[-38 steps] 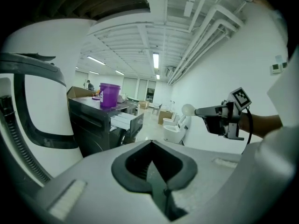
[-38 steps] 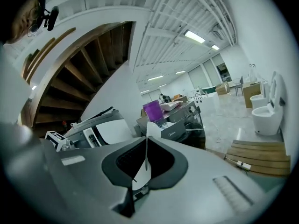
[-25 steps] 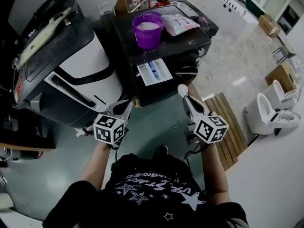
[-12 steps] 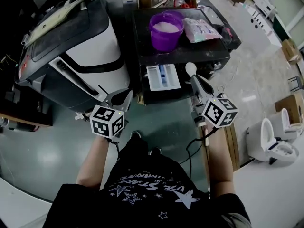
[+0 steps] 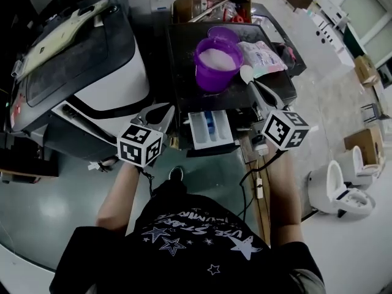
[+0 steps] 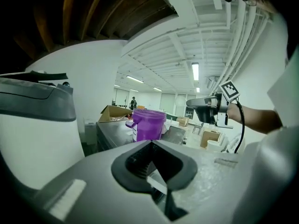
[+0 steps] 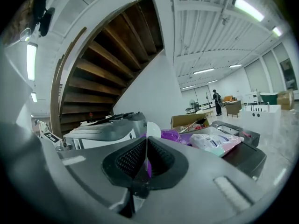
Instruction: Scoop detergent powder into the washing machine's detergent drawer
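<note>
A purple tub (image 5: 215, 63) of white powder stands on the black washing machine's top (image 5: 184, 48). Below it the detergent drawer (image 5: 210, 129) is pulled out, showing a blue compartment. My right gripper (image 5: 255, 92) is shut on the handle of a white spoon (image 5: 246, 73), whose bowl is up beside the tub's right rim. In the right gripper view the spoon (image 7: 153, 129) stands upright between the jaws (image 7: 145, 164), with the tub (image 7: 170, 135) just behind. My left gripper (image 5: 163, 111) is shut on nothing, left of the drawer; its view shows the tub (image 6: 149, 124) ahead.
A pink-and-white detergent bag (image 5: 260, 55) lies right of the tub, with an open cardboard box (image 5: 211, 2) behind. A second white-and-black machine (image 5: 86, 66) stands to the left. Wooden slats (image 5: 260, 182) and white toilets (image 5: 337, 192) are on the floor at right.
Both grippers have moved forward to the washing machine. The spoon has risen from in front of the drawer to beside the purple tub's rim. The left gripper stays shut.
</note>
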